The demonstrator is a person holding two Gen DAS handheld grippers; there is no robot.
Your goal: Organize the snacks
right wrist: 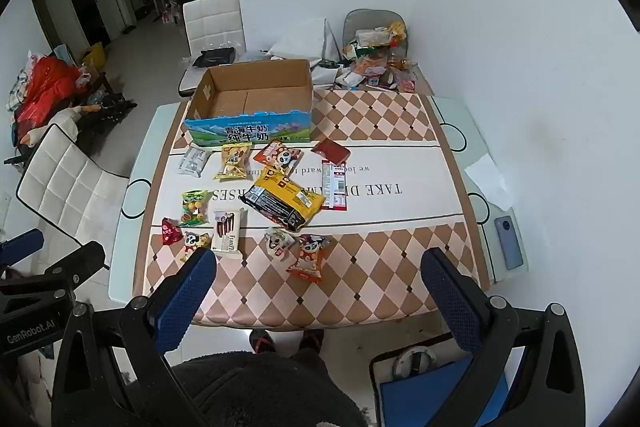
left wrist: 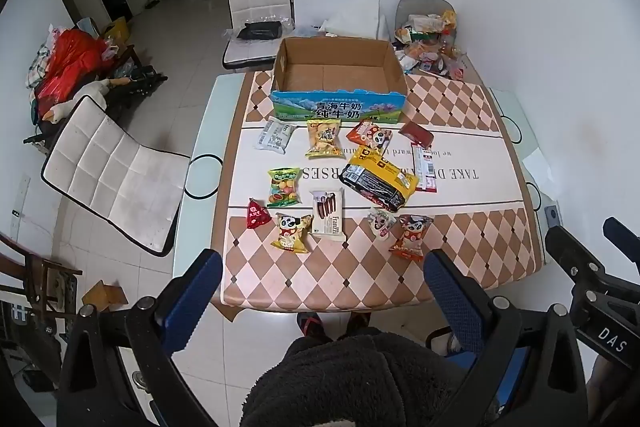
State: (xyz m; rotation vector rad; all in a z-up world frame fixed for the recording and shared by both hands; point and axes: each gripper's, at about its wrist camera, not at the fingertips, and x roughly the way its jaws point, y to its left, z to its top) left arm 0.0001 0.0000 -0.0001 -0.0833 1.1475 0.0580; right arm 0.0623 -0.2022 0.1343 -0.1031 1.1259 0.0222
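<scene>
Snacks in shiny, crinkly packets lie spread over the middle of the surface (left wrist: pixel 460 259), which wears a smooth cloth with brown and pink diamonds and a white band across it. The biggest is a long yellow and black packet (left wrist: pixel 378 177) in the middle of the frame. Near it lie a flat white Franzzi biscuit pack (left wrist: pixel 328 214) with brown sticks drawn on it, a green candy bag (left wrist: pixel 284 187), a small red pointed packet (left wrist: pixel 258 214), a yellow panda bag (left wrist: pixel 291 233), and an orange panda bag (left wrist: pixel 412 235).

A brown cardboard box (left wrist: pixel 338 75) with a blue printed front stands open and empty in the upper middle, just behind the snacks. Its front bears Chinese writing. The cloth reads "TAKE" upside down, with packets covering other letters.

A heap of more wrappers (left wrist: pixel 434 39) sits at the far right corner. White padded chairs (left wrist: pixel 116 173) stand to the left. A grey phone (right wrist: pixel 509 242) lies at the right edge.

The left gripper (left wrist: pixel 324 291) and the right gripper (right wrist: pixel 318 295) hang over the near edge, blue bumpy pads wide apart, holding nothing. Fuzzy dark clothing (left wrist: pixel 352 379) fills the bottom.
</scene>
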